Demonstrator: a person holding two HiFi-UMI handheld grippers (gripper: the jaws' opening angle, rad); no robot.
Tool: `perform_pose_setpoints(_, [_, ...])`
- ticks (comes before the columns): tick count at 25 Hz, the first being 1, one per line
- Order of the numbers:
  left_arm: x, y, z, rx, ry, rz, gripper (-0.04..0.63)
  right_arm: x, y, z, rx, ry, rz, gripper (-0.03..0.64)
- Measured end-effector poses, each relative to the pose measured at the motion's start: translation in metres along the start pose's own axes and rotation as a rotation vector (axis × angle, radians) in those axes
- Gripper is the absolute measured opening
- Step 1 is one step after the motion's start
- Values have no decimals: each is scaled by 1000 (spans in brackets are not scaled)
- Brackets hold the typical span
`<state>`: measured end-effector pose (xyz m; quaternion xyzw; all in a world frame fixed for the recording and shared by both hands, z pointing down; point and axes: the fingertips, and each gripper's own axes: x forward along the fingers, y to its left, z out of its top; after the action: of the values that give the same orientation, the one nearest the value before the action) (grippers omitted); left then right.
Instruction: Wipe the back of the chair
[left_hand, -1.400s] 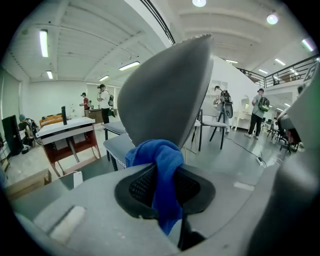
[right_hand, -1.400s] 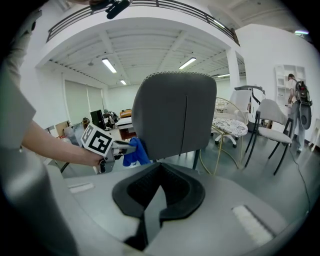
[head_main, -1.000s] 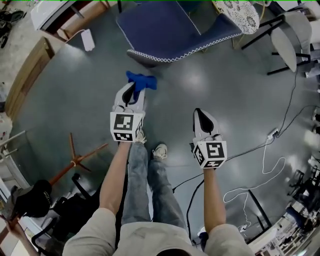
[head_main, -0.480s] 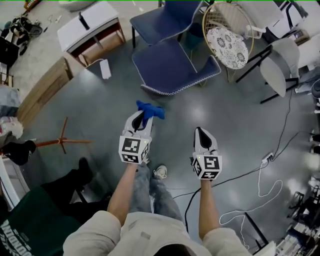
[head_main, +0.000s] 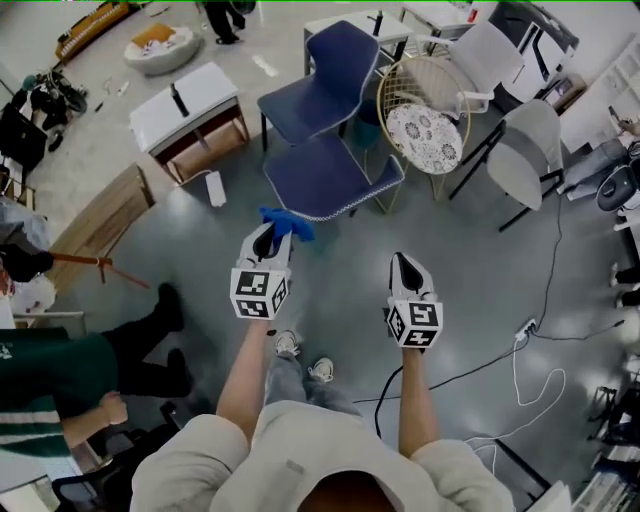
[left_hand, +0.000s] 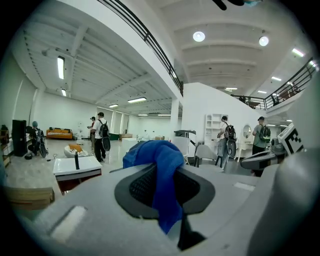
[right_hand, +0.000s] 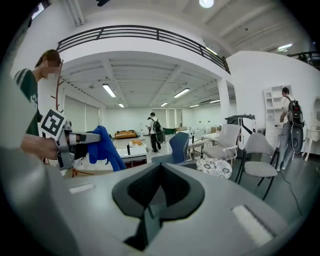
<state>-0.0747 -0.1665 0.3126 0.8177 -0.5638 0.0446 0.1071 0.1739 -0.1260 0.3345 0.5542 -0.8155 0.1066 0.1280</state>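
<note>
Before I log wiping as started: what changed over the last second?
The person has closed in: the blue cloth in the left gripper now nears the blue chair, at its front edge. Unchanged: left gripper shut on the cloth, right gripper shut, empty.

— Cloth status?
— The blue cloth (head_main: 285, 224) is hanging bunched from the left gripper (head_main: 266, 243), whose jaws are pinching it.
— Chair?
— The blue chair (head_main: 325, 178), with white-edged seat, is standing upright on the grey floor (head_main: 200, 250), clear of the cloth.
</note>
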Motion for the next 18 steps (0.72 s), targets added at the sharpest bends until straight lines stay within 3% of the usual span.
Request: perform_pose_setpoints(18, [-62,-22,60,48,-43,25,63,-56,-2,62,-28,-92,-10,0])
